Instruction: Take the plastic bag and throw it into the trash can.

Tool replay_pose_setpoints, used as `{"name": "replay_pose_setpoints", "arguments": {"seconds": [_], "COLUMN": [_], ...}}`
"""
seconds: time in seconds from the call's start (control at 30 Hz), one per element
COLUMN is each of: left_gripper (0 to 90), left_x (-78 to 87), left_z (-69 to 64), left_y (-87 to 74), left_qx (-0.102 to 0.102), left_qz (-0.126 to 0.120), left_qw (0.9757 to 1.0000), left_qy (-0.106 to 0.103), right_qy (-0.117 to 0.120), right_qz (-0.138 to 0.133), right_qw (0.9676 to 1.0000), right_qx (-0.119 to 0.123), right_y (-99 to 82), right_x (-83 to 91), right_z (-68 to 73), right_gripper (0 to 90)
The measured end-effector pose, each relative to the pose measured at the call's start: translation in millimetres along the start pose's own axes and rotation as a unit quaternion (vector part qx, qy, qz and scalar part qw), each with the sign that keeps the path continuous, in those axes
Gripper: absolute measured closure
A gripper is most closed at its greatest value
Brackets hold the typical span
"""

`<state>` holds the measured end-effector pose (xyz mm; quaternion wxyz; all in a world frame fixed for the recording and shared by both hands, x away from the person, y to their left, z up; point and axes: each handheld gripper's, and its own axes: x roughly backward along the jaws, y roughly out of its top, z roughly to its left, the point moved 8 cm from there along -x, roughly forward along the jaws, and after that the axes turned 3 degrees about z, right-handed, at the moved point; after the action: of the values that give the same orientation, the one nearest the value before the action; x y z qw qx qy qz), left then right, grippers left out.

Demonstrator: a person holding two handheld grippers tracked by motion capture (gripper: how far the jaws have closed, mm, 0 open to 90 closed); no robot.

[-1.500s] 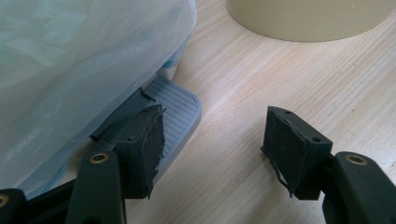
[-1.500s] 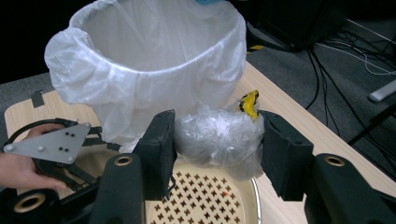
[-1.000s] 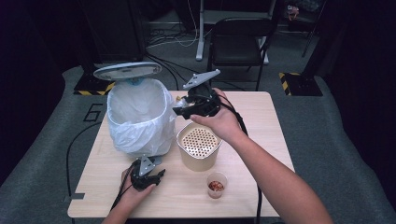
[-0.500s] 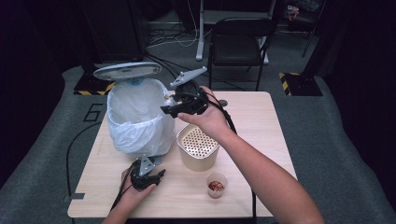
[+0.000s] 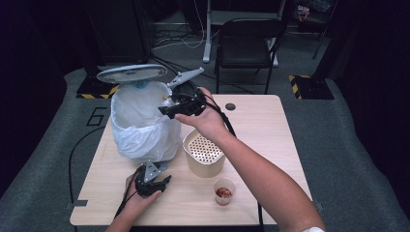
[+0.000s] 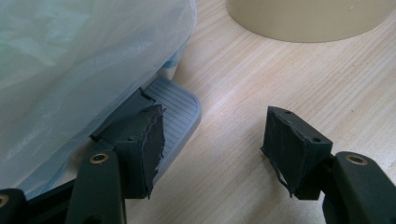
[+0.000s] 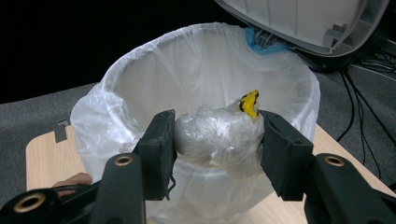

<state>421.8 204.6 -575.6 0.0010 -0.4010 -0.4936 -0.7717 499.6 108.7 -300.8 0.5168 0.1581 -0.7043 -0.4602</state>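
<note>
pale wood table (image 5: pixel 270 130) on grey carpet, dark room, black chair (image 5: pixel 246 41) behind. our right gripper (image 5: pixel 167 110) has its jaws clamped on a crumpled plastic bundle (image 7: pixel 217 135) with a yellow scrap, over the lined pedal bin (image 5: pixel 140 121), lid up. our left gripper (image 5: pixel 162 180) presses the bin's pedal (image 6: pixel 175 114), jaws narrowly apart, gripping nothing. beige perforated container (image 5: pixel 204 153) and small cup (image 5: pixel 224 192) stand nearby.

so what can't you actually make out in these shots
- Inside of the wad of clear plastic: right gripper view, crumpled film hides all but a yellow and black scrap.
- Bottom of the lined bin: right gripper view, the wad and the right gripper cover it.
- Pedal: left gripper view, a left gripper finger overlaps it.
- Small cup contents: high view, too small.
</note>
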Motion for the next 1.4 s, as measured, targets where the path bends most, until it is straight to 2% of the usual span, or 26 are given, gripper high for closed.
{"name": "replay_pose_setpoints", "arguments": {"seconds": [0.03, 0.17, 0.27, 0.73, 0.8, 0.93, 0.97, 1.2, 1.23, 1.4], "left_gripper": [38.1, 38.1, 38.1, 38.1, 38.1, 38.1, 38.1, 38.1, 38.1, 38.1], "left_x": [-0.2, 0.0, 0.0, 0.4, -0.1, 0.1, 1.3, 1.9, -0.4, -0.1], "left_z": [-0.8, 0.0, -0.1, 0.1, -0.8, -1.1, -0.9, -1.1, -1.0, -0.2], "left_y": [0.0, 0.0, 0.0, 0.1, 0.0, -0.2, -1.0, -1.3, 0.1, 0.1], "left_qx": [0.002, 0.001, 0.002, -0.001, 0.002, 0.001, -0.002, -0.004, 0.002, 0.000], "left_qz": [0.000, 0.000, 0.000, 0.000, 0.000, 0.002, 0.010, 0.014, -0.002, -0.001], "left_qw": [1.0000, 1.0000, 1.0000, 1.0000, 1.0000, 1.0000, 0.9999, 0.9998, 1.0000, 1.0000], "left_qy": [-0.004, 0.000, 0.000, 0.001, -0.005, -0.006, -0.010, -0.014, -0.004, -0.001], "right_qy": [0.000, 0.002, -0.002, -0.023, -0.024, -0.023, -0.022, -0.022, -0.023, -0.018], "right_qz": [0.001, 0.001, 0.005, 0.005, 0.005, 0.005, 0.005, 0.003, 0.001, -0.010], "right_qw": [1.0000, 1.0000, 1.0000, 0.9997, 0.9997, 0.9997, 0.9996, 0.9997, 0.9997, 0.9995], "right_qx": [0.000, 0.000, 0.001, 0.000, 0.000, -0.010, -0.014, -0.015, -0.012, -0.024], "right_y": [0.6, 2.2, 2.1, 3.7, 3.7, 2.9, 2.7, 2.8, 3.0, 4.0], "right_x": [-1.6, -11.9, -24.4, -54.8, -59.4, -62.8, -64.1, -68.8, -68.8, -67.1], "right_z": [0.2, 1.9, 3.0, 4.3, 4.8, 5.1, 4.9, 5.4, 5.4, 5.4], "right_gripper": [48.6, 48.6, 48.6, 48.4, 48.4, 48.4, 48.3, 47.9, 47.3, 38.0]}}
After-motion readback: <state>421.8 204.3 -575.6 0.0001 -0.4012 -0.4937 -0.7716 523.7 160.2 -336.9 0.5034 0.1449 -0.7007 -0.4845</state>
